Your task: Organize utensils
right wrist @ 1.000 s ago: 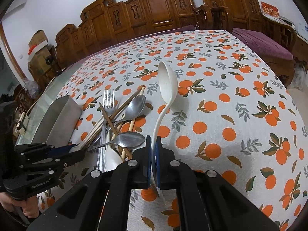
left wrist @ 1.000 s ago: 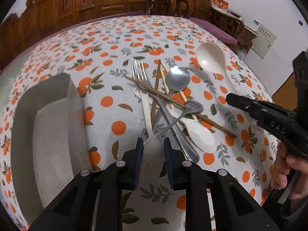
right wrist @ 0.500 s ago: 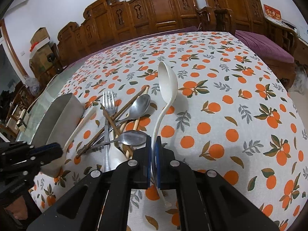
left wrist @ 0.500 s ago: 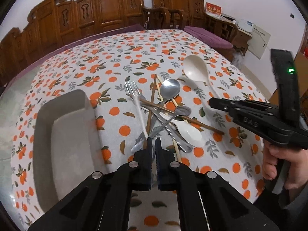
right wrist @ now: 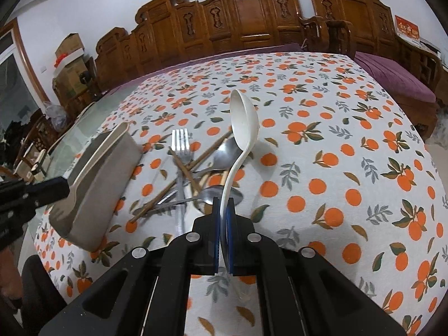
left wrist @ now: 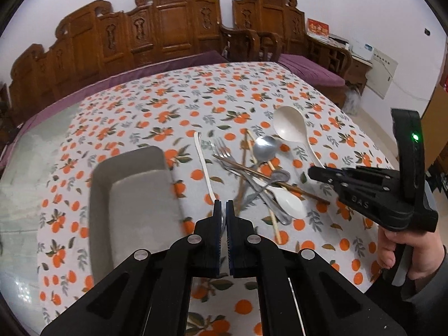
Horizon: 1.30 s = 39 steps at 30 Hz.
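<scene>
Gripping white spoon [left wrist: 203, 165] by bowl end, left claw [left wrist: 223, 210] clamped; tray [left wrist: 134, 196] just left of it; right claw [right wrist: 223, 210] clamped on white ladle [right wrist: 243, 128], utensil pile [right wrist: 193, 173] ahead-left

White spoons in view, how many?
3: big ladle in the right gripper, slim spoon in the left gripper, short spoon in the utensil pile. Pile may hide more.

The tray [left wrist: 131, 196] lies left of the heaped utensils [left wrist: 260, 179] on the tablecloth [left wrist: 224, 98].
</scene>
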### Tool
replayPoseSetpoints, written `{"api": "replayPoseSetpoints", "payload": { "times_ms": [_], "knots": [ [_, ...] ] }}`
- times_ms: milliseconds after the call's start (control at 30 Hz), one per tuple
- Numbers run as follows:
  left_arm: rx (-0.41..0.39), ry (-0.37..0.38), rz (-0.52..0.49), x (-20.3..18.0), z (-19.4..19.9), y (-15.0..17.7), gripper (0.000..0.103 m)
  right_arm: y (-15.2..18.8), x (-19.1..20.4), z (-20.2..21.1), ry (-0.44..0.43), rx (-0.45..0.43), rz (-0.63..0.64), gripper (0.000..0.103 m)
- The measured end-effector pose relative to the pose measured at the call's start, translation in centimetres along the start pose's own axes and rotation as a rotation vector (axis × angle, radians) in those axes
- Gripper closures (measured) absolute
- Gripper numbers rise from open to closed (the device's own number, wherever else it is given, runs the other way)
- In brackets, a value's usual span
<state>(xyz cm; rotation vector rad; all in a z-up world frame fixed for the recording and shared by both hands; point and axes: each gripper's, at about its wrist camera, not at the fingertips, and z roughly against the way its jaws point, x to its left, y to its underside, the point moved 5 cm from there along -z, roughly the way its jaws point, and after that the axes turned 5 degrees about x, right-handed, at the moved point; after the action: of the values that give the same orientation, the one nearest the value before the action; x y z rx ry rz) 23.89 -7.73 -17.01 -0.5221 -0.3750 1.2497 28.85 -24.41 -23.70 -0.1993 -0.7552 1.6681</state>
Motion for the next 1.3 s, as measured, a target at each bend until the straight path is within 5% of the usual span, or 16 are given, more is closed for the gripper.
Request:
{"api": "replayPoseSetpoints", "payload": {
  "times_ms": [533, 867, 933, 1033, 1300],
  "knots": [
    [0.036, -0.087, 0.065, 7.7, -1.7, 1.0, 0.100, 0.3, 6.7, 1.9, -0.064, -0.019, 0.112, 0.098],
    [0.090, -0.042, 0.150, 10.5, -5.0, 3.0, 0.100, 0.1, 11.5, 0.7, -0.040, 0.016, 0.203, 0.098],
    [0.089, -0.027, 0.166, 11.0, -5.0, 3.0, 0.098, -0.3, 12.4, 0.4, -0.041, 0.017, 0.212, 0.098],
    [0.059, -0.015, 0.177, 11.5, -4.0, 2.7, 0.074, -0.9, 13.6, 0.1, -0.053, 0.019, 0.219, 0.098],
    [-0.027, -0.060, 0.186, 13.9, -0.5, 1.6, 0.063, -1.9, 16.9, -0.9, -0.066, 0.029, 0.245, 0.098]
  ]
}}
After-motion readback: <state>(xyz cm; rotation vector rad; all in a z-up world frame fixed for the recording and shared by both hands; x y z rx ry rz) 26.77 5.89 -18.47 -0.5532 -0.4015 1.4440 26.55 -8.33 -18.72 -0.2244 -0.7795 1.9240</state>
